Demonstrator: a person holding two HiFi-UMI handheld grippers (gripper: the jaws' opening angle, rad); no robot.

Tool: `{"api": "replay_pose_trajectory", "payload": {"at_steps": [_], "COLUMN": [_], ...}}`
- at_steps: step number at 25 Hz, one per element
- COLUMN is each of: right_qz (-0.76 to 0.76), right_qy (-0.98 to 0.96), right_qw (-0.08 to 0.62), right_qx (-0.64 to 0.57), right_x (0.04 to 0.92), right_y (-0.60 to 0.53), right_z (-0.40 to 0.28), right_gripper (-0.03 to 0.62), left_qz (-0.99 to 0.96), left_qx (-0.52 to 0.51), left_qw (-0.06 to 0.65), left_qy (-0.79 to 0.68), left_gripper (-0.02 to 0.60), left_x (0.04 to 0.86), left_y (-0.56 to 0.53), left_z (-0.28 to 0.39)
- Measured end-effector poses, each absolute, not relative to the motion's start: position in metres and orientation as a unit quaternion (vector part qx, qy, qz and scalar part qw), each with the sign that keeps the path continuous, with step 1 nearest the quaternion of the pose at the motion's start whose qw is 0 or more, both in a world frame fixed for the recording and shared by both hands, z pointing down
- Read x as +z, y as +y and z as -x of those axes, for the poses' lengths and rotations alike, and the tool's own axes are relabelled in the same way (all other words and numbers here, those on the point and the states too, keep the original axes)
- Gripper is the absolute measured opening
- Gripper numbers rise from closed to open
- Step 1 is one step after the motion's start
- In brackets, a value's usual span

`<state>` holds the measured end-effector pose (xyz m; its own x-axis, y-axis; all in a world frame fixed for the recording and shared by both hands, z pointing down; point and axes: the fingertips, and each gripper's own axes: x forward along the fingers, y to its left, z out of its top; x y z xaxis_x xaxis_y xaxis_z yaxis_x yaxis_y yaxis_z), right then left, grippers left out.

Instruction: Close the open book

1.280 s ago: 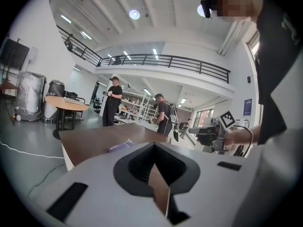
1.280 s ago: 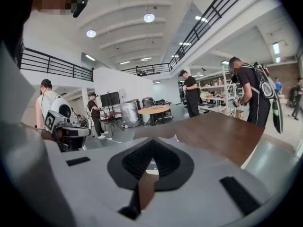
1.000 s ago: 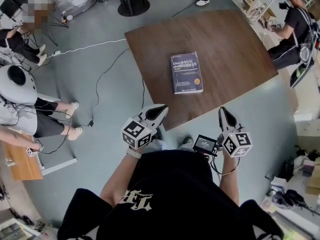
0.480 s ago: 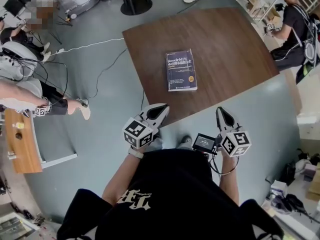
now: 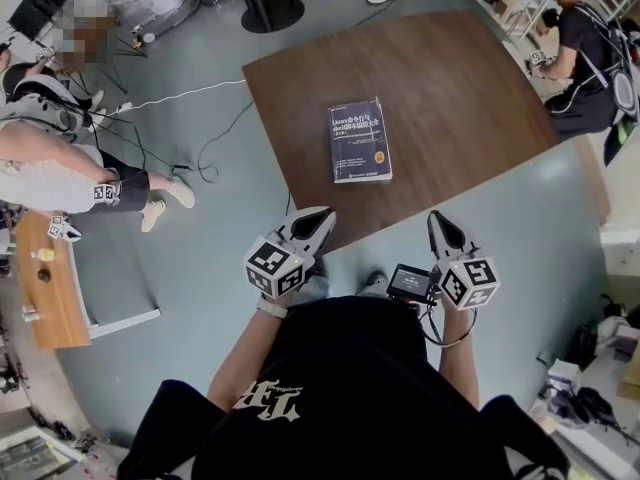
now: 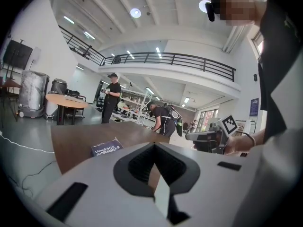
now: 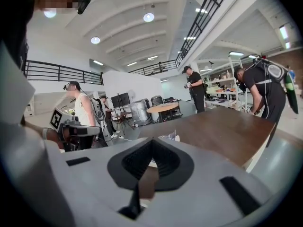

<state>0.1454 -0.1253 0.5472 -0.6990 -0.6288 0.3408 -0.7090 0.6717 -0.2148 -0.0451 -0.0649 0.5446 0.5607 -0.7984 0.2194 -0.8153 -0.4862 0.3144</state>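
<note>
Since a second ago, a bystander [image 5: 50,168] at the left has been brought further into the head view. The book [image 5: 360,140] is seen shifted slightly leftward there, and the grippers are little changed. The book lies closed, cover up, flat on the table [image 5: 460,78], toward its near edge. The left gripper [image 5: 322,215] and right gripper [image 5: 436,218] are held at the table's near side, well apart from the book. The jaws of each are pressed together on nothing. In the right gripper view the book cannot be clearly made out behind the jaws, and its cover print is too small to be read.
</note>
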Motion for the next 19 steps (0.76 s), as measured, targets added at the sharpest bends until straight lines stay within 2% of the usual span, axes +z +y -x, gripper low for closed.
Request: {"api": "replay_pose_trajectory", "payload": {"at_steps": [19], "right_qz": [-0.355], "right_qy": [-0.910], "right_qw": [0.133], "right_qx": [0.168], "right_x": [0.5512], "right_y": [-0.1220], "right_z": [-0.1375], "right_gripper": [-0.012], "left_qz": [-0.854], "left_qx": [0.014], "left_qw": [0.204], "left_qy": [-0.478], "left_gripper": [0.006], "left_x": [0.5459], "left_y": [-0.0626], "left_z": [0.0508]}}
